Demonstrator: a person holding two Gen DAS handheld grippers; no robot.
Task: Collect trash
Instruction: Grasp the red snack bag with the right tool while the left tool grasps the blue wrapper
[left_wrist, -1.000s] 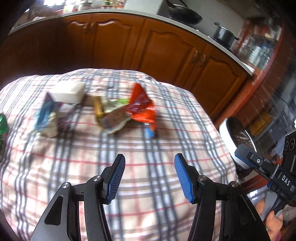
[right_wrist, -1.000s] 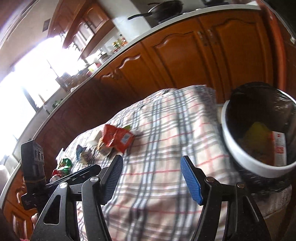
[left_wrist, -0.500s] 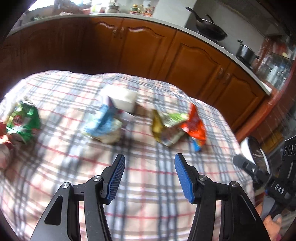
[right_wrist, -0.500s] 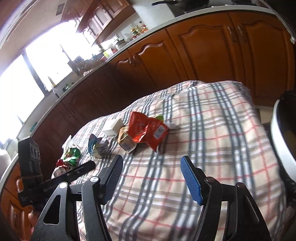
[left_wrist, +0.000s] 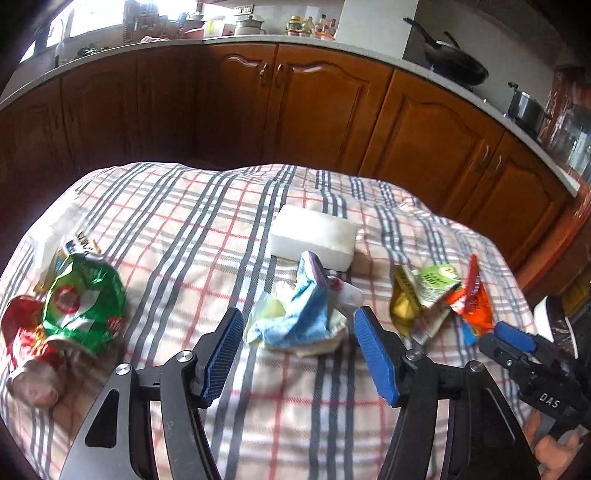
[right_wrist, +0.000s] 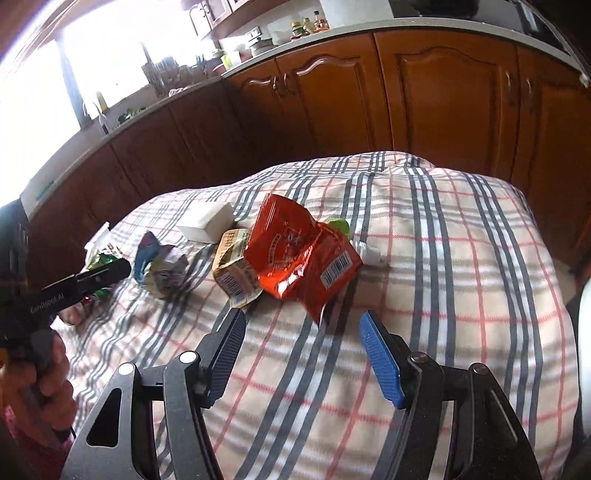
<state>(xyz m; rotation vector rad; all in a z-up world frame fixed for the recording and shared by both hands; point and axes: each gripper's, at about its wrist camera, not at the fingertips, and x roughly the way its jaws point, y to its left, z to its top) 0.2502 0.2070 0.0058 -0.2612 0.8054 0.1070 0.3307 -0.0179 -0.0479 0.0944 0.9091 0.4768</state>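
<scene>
Trash lies on a plaid tablecloth (left_wrist: 207, 221). My left gripper (left_wrist: 297, 325) is open, its jaws either side of a crumpled blue and yellow wrapper (left_wrist: 299, 314), just short of it. Behind that wrapper sits a white block (left_wrist: 314, 234). A green bag (left_wrist: 83, 299) and a red wrapper (left_wrist: 20, 325) lie at the left. My right gripper (right_wrist: 301, 325) is open and empty, just before an orange-red bag (right_wrist: 299, 254) and a yellow carton (right_wrist: 234, 271). The blue wrapper also shows in the right wrist view (right_wrist: 159, 264).
The white rim of a black-lined trash bin (left_wrist: 545, 314) shows past the table's right edge. Wooden kitchen cabinets (left_wrist: 314, 107) and a countertop with a wok (left_wrist: 454, 64) run behind the table. The table falls away on all sides.
Both grippers swung left, away from the bin, and closed in on the trash. The left now frames the blue wrapper; the right now faces the orange-red bag. Both stayed open.
</scene>
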